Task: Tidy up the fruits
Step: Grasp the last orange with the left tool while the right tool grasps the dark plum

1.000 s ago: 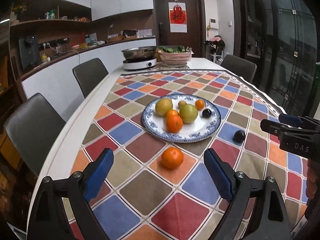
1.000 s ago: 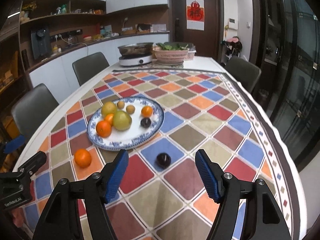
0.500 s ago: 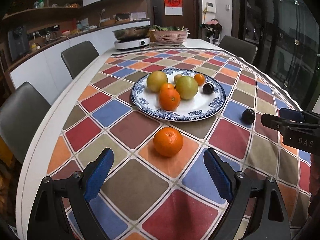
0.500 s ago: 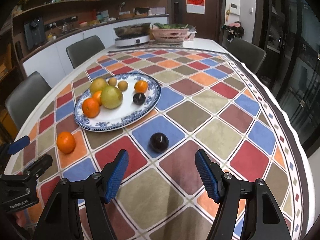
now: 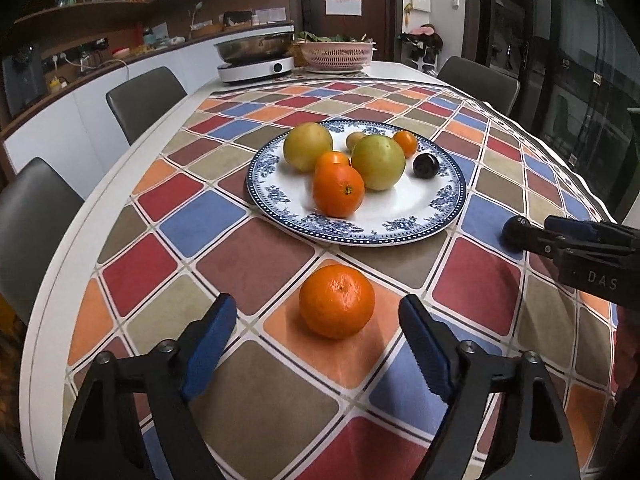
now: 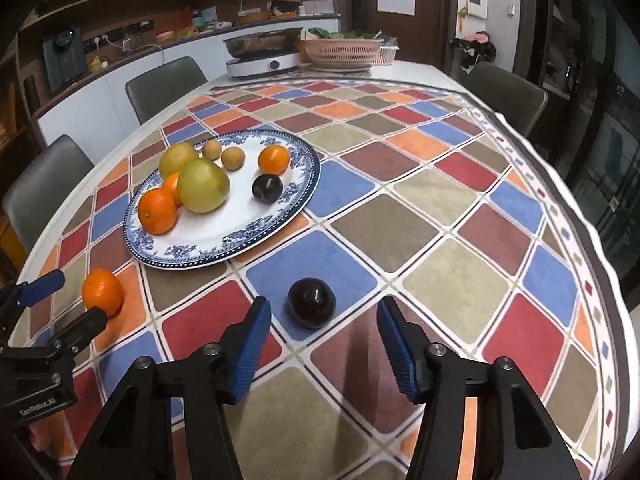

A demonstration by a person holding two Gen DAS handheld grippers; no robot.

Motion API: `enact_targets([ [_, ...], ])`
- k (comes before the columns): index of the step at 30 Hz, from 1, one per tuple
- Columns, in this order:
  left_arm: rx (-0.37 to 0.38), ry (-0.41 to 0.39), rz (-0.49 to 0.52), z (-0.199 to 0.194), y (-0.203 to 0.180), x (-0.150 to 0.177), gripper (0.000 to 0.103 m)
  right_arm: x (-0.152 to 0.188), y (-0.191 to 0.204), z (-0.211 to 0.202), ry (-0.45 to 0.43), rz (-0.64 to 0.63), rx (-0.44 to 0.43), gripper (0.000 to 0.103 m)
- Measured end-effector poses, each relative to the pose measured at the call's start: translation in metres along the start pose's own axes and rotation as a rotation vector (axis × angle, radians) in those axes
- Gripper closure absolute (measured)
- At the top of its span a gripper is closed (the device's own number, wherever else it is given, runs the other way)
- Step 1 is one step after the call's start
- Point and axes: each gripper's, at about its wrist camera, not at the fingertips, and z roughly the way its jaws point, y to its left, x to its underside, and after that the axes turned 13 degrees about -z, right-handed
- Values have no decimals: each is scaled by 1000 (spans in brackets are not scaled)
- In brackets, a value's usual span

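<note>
Both claws wide apart, nothing gripped: left gripper [image 5: 318,334] facing round orange mandarin [image 5: 337,301], right gripper [image 6: 323,334] facing dark round plum [image 6: 311,302]. Centre on fruit, close gently, avoid rolling.

The left gripper [image 5: 316,312] has its blue fingers wide apart, and the loose orange [image 5: 337,301] sits just past the tips with room on both sides. The right gripper [image 6: 322,316] is wide too, with the dark plum [image 6: 311,302] between its tips. The full plate [image 5: 400,236] stands close behind both fruits.
</note>
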Motion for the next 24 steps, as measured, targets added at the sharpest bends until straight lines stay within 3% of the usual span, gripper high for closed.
enact_targets([
  [6, 20, 21, -6, 9, -1, -4, 39, -1, -2, 10, 11, 8, -30, 54],
  [9, 28, 34, -13, 12, -1, -5, 41, -3, -2, 14, 17, 6, -38, 60],
  [13, 43, 45, -16, 13, -1, -6, 57, -5, -3, 18, 23, 8, -58, 68],
  [16, 57, 54, -12, 14, -2, -6, 62, -5, -2, 22, 33, 7, -70, 73],
  [24, 63, 57, -12, 14, -3, -7, 62, -5, -2, 20, 28, 6, -73, 74],
])
